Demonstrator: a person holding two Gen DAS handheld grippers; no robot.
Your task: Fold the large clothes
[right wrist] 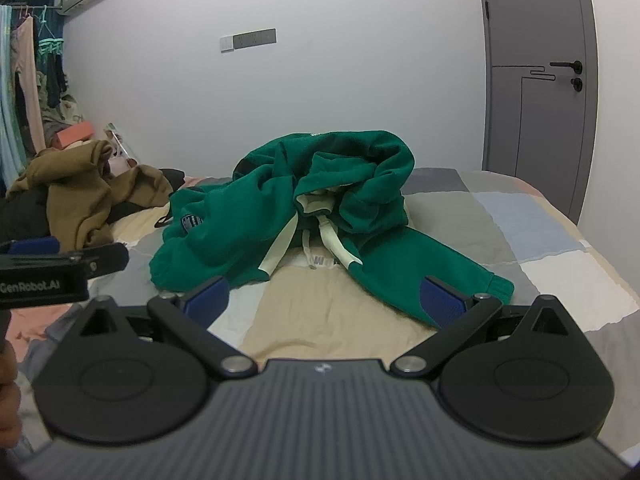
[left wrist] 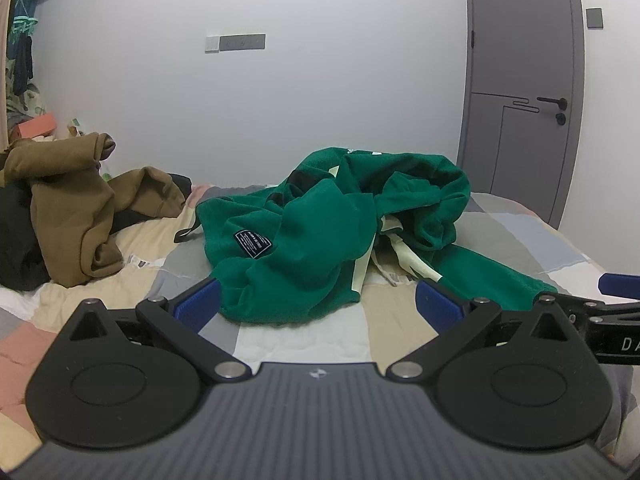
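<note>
A green hooded sweatshirt [left wrist: 320, 232] [right wrist: 304, 208] with cream trim and drawstrings lies crumpled in a heap on the patchwork bed cover [left wrist: 304, 340] [right wrist: 328, 320]. One sleeve stretches toward the front right. My left gripper [left wrist: 318, 300] is open just short of the heap's near edge, holding nothing. My right gripper [right wrist: 326, 300] is open too, with its right finger [right wrist: 440, 302] beside the sleeve cuff. Each gripper shows at the edge of the other's view.
A brown garment [left wrist: 80, 208] [right wrist: 80, 192] is piled over dark clothes at the left of the bed. A grey door [left wrist: 524, 80] stands at the back right. Hanging clothes [right wrist: 28, 80] fill the far left corner. A white wall runs behind the bed.
</note>
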